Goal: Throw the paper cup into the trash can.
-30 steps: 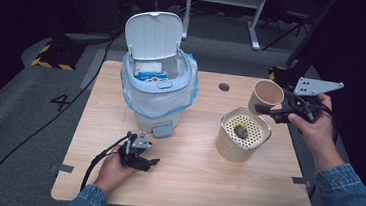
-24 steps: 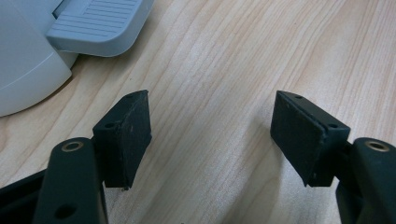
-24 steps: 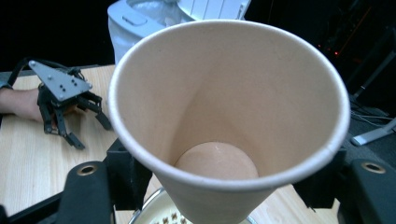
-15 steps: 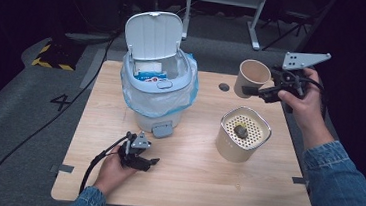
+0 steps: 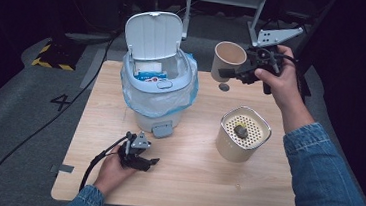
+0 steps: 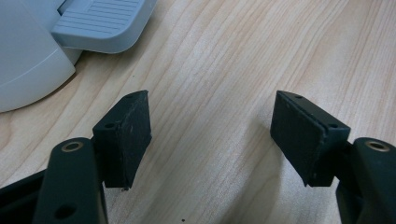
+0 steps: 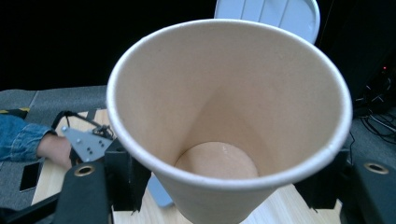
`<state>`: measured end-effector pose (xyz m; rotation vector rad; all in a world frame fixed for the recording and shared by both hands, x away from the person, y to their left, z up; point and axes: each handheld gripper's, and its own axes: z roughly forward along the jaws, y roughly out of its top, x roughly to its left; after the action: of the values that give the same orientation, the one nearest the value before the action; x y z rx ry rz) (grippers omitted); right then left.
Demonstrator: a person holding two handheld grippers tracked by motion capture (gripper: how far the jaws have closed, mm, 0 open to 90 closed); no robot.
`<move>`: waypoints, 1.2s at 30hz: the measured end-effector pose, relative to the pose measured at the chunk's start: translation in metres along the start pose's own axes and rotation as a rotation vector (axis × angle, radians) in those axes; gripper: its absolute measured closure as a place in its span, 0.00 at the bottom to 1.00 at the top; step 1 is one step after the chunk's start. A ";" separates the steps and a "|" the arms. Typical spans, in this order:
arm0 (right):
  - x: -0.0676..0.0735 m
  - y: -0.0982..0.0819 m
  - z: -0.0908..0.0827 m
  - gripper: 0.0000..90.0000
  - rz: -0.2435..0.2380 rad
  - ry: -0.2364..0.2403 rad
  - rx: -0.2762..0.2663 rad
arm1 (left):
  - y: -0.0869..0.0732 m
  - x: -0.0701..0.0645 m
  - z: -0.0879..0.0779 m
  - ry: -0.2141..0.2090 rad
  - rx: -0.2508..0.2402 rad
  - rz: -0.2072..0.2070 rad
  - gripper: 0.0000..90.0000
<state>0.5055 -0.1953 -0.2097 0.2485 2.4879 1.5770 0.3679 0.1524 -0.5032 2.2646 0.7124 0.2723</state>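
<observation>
Right tool (image 5: 230,73) clamps paper cup (image 5: 226,59), held above tabletop (image 5: 191,154) beside open bin (image 5: 157,80). Left tool (image 5: 148,161) rests on tabletop, jaws apart, empty.

Right gripper (image 5: 226,72) raised, jaws clamped (arm stretched forward); left gripper (image 5: 151,162) low, jaws spread wide.

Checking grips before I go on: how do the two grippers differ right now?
The right gripper is raised above the table's far edge, shut on a paper cup; the left gripper rests low on the table, jaws open and empty. Both have black jaws and are hand-held.
</observation>
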 end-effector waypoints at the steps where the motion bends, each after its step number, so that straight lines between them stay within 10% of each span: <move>1: -0.001 0.003 0.004 0.35 0.003 0.003 -0.007 | 0.000 0.000 0.000 0.000 0.000 0.000 0.32; 18: -0.007 0.039 0.075 0.34 0.003 -0.029 -0.042 | 0.001 0.001 0.001 -0.008 0.000 0.005 0.32; 36: -0.011 0.025 0.147 0.34 0.048 -0.088 -0.067 | 0.001 0.001 0.001 -0.009 0.000 0.007 0.32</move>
<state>0.5528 -0.0589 -0.2481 0.3615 2.3754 1.6280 0.3693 0.1517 -0.5031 2.2677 0.7002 0.2654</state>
